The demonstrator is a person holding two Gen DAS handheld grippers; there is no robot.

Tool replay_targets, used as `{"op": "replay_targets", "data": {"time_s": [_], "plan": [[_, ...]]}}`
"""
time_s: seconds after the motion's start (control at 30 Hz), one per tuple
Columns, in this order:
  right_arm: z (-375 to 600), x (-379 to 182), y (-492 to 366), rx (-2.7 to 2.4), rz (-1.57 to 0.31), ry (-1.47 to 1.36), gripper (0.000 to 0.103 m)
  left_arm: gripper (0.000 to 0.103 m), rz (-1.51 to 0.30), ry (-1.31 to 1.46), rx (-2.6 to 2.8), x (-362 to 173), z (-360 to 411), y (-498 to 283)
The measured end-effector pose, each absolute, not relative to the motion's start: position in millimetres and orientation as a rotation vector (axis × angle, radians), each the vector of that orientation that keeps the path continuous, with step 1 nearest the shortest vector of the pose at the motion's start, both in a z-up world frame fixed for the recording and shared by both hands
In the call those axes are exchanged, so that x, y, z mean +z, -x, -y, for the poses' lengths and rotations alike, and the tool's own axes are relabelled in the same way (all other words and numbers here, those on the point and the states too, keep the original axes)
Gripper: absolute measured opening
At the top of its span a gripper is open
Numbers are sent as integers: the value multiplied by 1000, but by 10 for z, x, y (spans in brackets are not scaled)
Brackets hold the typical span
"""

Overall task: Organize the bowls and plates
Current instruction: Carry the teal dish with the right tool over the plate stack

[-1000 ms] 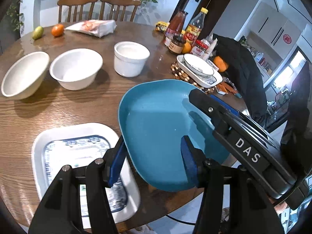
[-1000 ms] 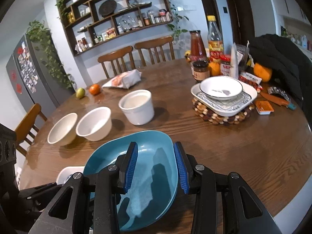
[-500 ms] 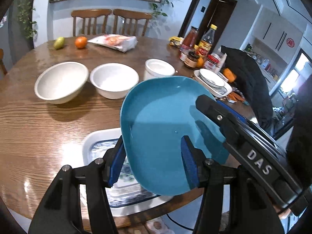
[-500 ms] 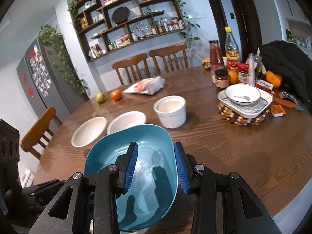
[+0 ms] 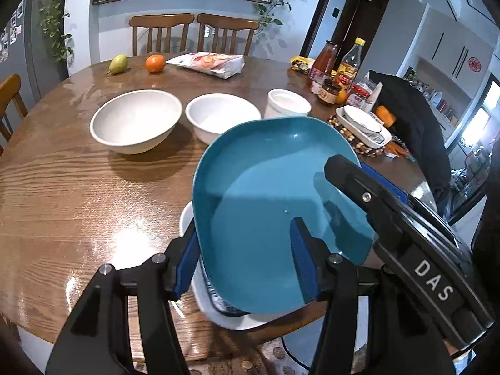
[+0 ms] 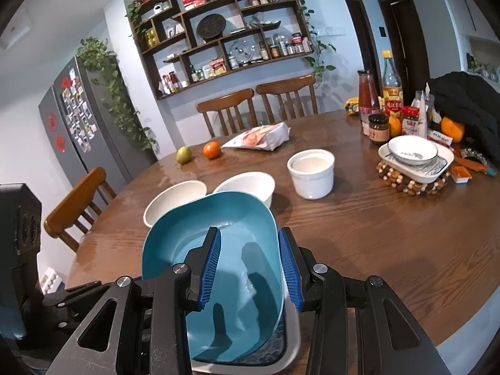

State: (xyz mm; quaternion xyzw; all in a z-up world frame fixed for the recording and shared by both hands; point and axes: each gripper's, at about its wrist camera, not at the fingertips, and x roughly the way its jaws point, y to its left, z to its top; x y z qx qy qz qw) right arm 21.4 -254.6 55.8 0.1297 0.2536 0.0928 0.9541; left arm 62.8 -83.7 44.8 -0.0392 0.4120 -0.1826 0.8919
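The blue plate (image 5: 265,206) fills the lower centre of both frames, tilted and lifted above the white rectangular tray (image 6: 290,347) on the near edge of the tabletop (image 5: 62,187); the left tool (image 5: 243,268) is clamped on its near rim, and the right tool (image 6: 250,268) grips its right rim, one pad inside and one outside. Two white bowls (image 5: 136,120) (image 5: 222,118) and a white cup (image 6: 311,173) stand mid-frame beyond it; a small bowl (image 6: 412,150) rests on a tray at the right.
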Motion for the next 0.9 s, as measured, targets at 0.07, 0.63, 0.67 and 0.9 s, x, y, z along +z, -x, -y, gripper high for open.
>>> {"op": "replay_targets", "data": {"time_s": [0.07, 0.63, 0.67, 0.9], "plan": [[2520, 510, -220, 197, -525, -271, 41, 54, -866, 70, -375, 396, 811, -629], [2463, 98, -338, 175, -652, -293, 41, 54, -941, 10, -365, 53, 823, -695], [2465, 83, -347, 176, -658, -297, 41, 54, -942, 8, -364, 45, 829, -701], [2478, 50, -366, 168, -671, -305, 41, 54, -953, -3, -370, 19, 850, -719]]}}
